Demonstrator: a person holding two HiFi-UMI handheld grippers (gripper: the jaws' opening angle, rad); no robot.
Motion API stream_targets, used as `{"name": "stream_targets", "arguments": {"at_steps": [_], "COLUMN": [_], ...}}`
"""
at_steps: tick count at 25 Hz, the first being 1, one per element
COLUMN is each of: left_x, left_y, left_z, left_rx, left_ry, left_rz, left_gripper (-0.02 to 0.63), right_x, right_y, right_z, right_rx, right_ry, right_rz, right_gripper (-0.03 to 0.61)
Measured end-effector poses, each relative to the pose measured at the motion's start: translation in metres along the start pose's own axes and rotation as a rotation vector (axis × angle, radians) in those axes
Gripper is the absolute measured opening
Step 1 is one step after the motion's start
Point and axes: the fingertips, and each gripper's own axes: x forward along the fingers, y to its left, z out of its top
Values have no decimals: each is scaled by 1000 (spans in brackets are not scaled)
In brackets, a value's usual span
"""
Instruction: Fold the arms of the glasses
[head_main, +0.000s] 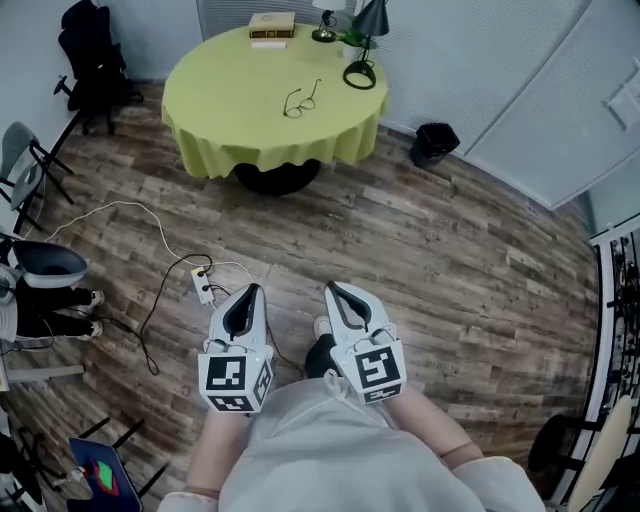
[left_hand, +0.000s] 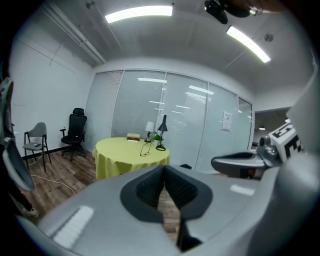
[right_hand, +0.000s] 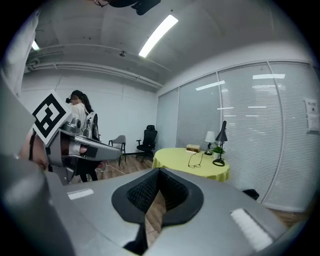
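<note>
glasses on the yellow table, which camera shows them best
The head view. It looks down on the glasses lying on the yellow table, so both lenses and the unfolded arms show. The left gripper view and the right gripper view catch them only as a small, side-on wire shape far across the room.

My head camera looks steeply down at the wood floor (head_main: 450, 260), the yellow table (head_main: 220, 110) far off at top. Each gripper camera sits close behind its own jaws, facing nearly level (table small, mid-frame). All three share that table; the left gripper view catches the right gripper (left_hand: 220, 163), the right gripper view the left gripper (right_hand: 112, 151).
</note>
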Motion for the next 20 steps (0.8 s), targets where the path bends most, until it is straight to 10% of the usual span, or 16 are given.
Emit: {"name": "stream_targets", "arguments": {"at_steps": [20], "left_x": [252], "left_y": [-23], "left_z": [59], "left_rx": [-30], "left_ry": [58], "left_rz": [68], "left_gripper": [6], "right_x": [145], "right_y": [-235], "right_z": [2], "right_rx": [61], "right_ry": [69], "right_rz": [63], "right_gripper": [0]}}
